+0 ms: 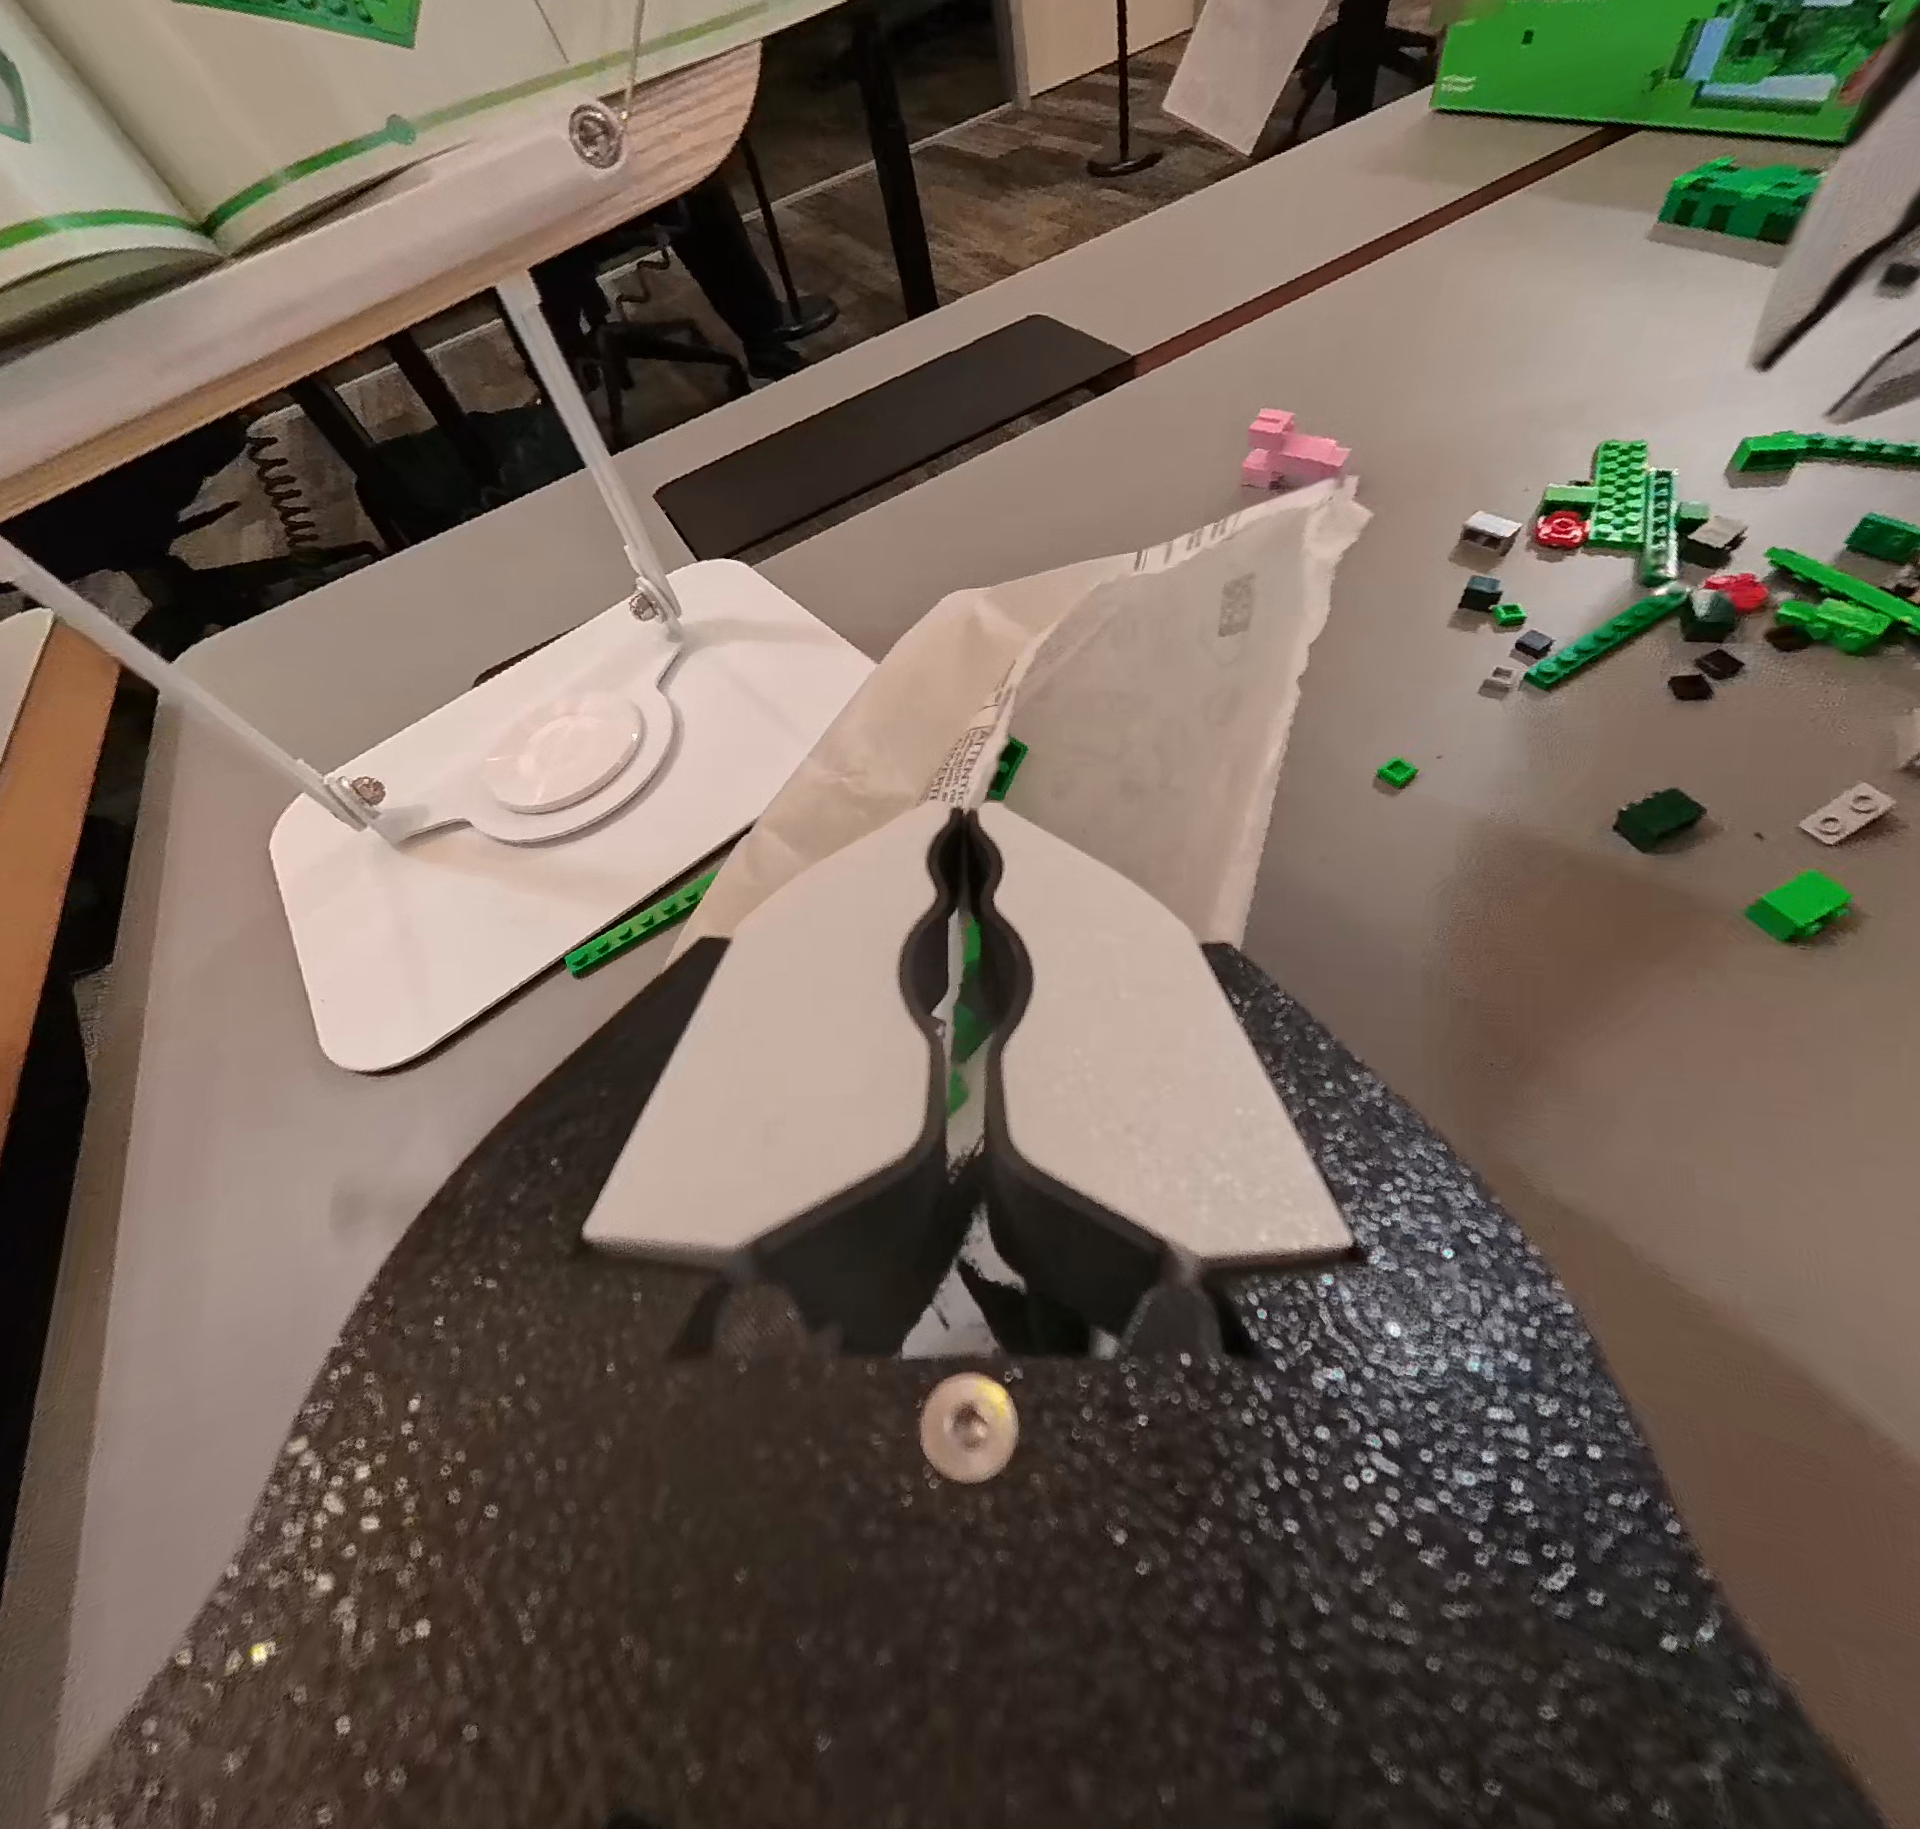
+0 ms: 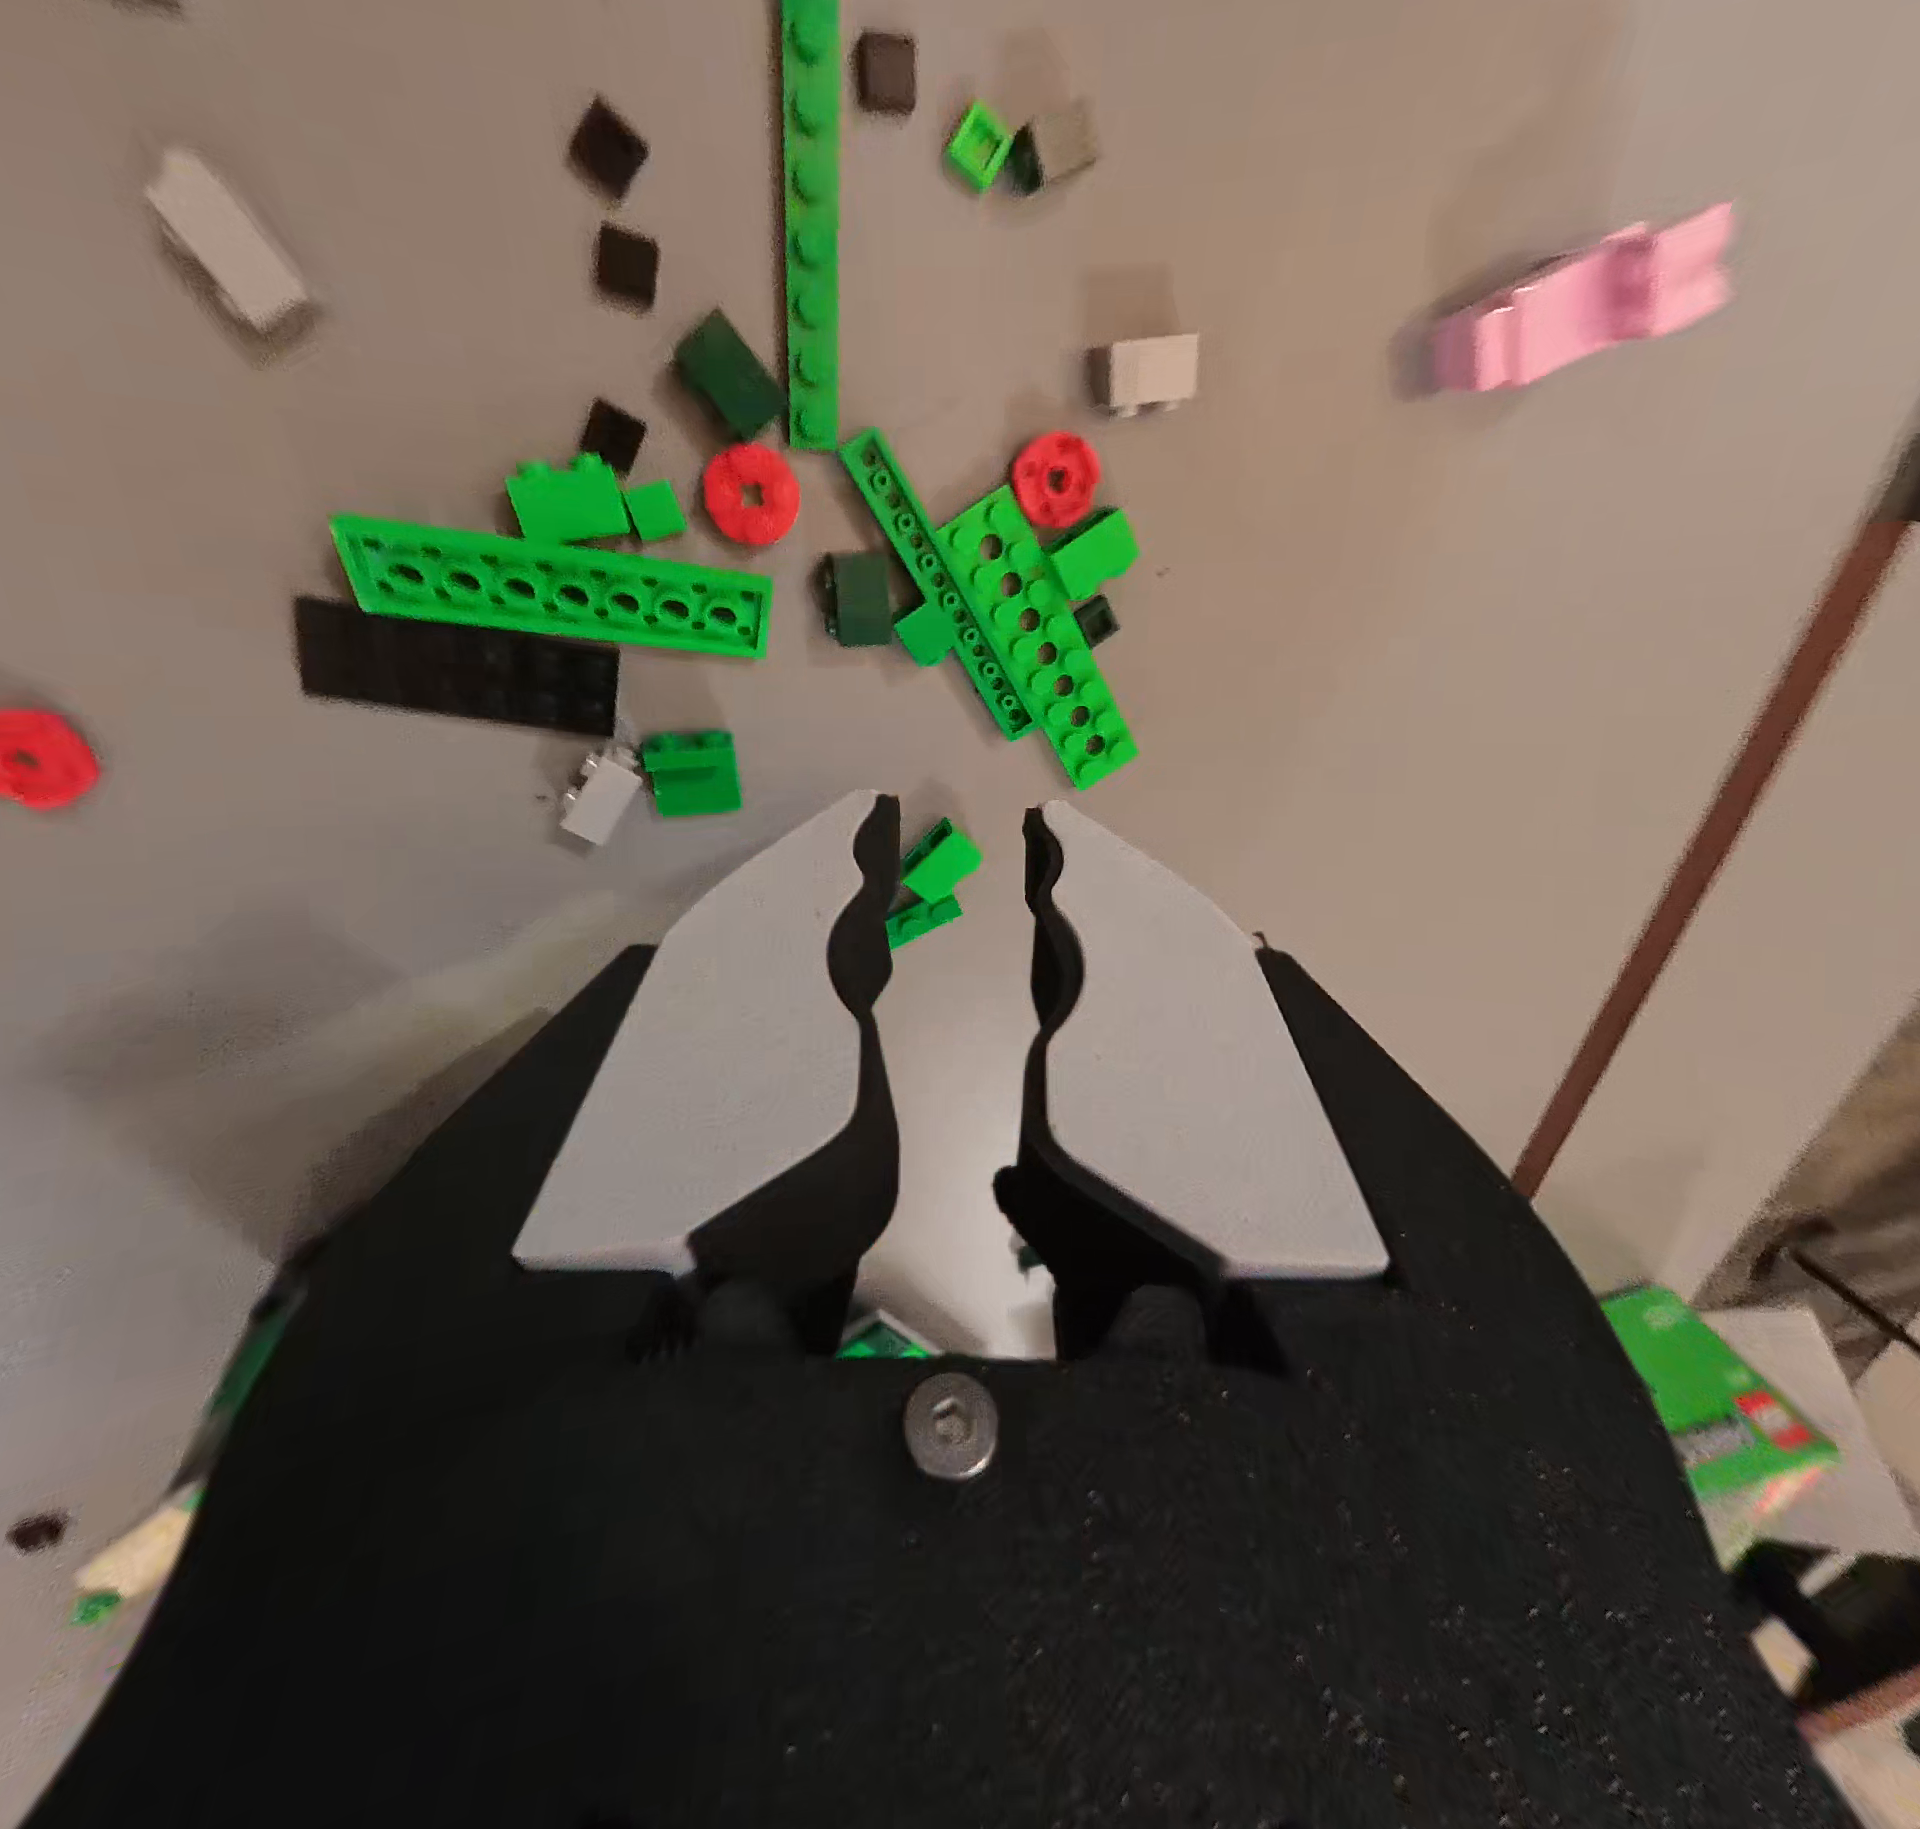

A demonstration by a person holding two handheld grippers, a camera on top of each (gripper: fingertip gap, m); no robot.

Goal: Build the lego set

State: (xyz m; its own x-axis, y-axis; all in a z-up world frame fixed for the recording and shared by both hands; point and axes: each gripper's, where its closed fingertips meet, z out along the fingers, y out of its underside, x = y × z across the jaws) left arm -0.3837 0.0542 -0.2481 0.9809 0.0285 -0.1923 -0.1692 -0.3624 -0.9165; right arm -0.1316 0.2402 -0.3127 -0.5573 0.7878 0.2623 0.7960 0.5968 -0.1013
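Note:
My left gripper [image 1: 964, 823] is shut on a white paper parts bag [image 1: 1132, 699] and holds it up above the grey table [image 1: 1455, 1052]. Green pieces show under the bag. My right gripper [image 2: 961, 818] is open and empty, hovering over loose pieces. A small green brick [image 2: 935, 880] lies on the table between its fingertips, below them. Long green plates [image 2: 810, 179] [image 2: 551, 595] [image 2: 1039, 636], red round pieces [image 2: 750, 494], a black plate [image 2: 457, 662] and small dark tiles lie beyond. The right gripper shows blurred at the right edge of the left wrist view [image 1: 1849, 252].
A white book stand [image 1: 540, 803] holds the open instruction booklet [image 1: 312, 54] at the left. A green set box [image 1: 1683, 23] stands at the back right with a green built part [image 1: 1735, 200] before it. A pink pig figure [image 1: 1294, 449] [image 2: 1579, 304] stands near the bag. The tips of one gripper are about 30 centimeters away from the tips of the other. Between my right fingertips and the black plate [image 2: 457, 662] there is roughly 8 centimeters.

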